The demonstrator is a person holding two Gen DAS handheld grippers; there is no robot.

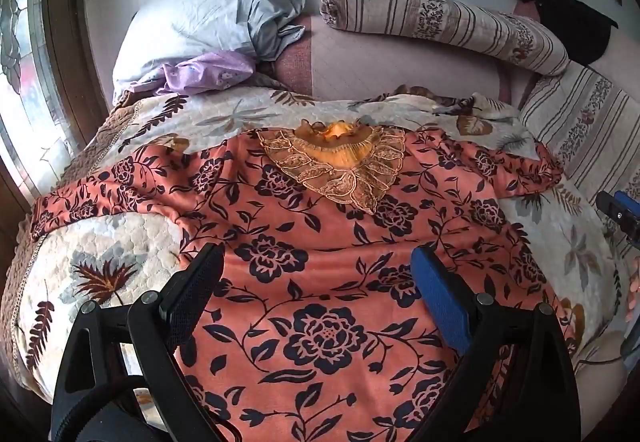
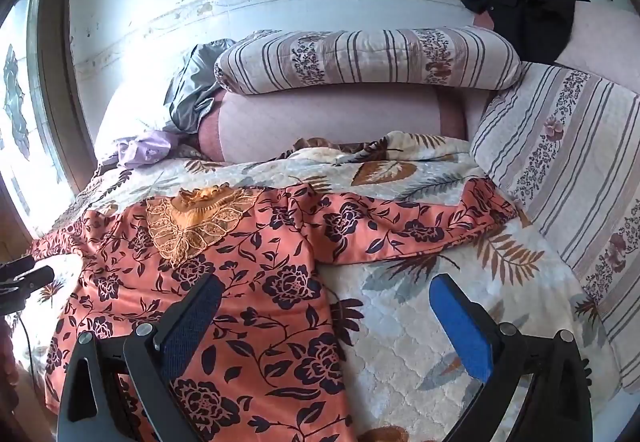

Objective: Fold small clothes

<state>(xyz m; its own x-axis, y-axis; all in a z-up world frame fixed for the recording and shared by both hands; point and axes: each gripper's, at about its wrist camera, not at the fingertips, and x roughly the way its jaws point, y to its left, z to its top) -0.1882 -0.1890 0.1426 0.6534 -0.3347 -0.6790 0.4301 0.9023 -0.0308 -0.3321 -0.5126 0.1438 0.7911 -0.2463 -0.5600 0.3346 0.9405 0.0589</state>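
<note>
A salmon-pink blouse point(image 1: 320, 234) with dark flowers and a gold lace collar point(image 1: 340, 157) lies spread flat on a quilted leaf-print bedspread point(image 1: 104, 242), both sleeves stretched sideways. My left gripper point(image 1: 316, 262) is open above the blouse's body. My right gripper point(image 2: 324, 294) is open, its left finger over the blouse point(image 2: 240, 282) and its right finger over the bedspread point(image 2: 420, 322), below the right sleeve point(image 2: 420, 226). The right gripper also shows at the right edge of the left wrist view point(image 1: 618, 213).
Striped bolster pillow point(image 1: 440, 17) and striped cushion point(image 1: 580, 129) lie at the bed's head and right. Grey pillow point(image 1: 208, 17), purple cloth point(image 1: 204, 73) and black garment point(image 1: 568, 21) lie behind. A window point(image 1: 24, 81) is at left.
</note>
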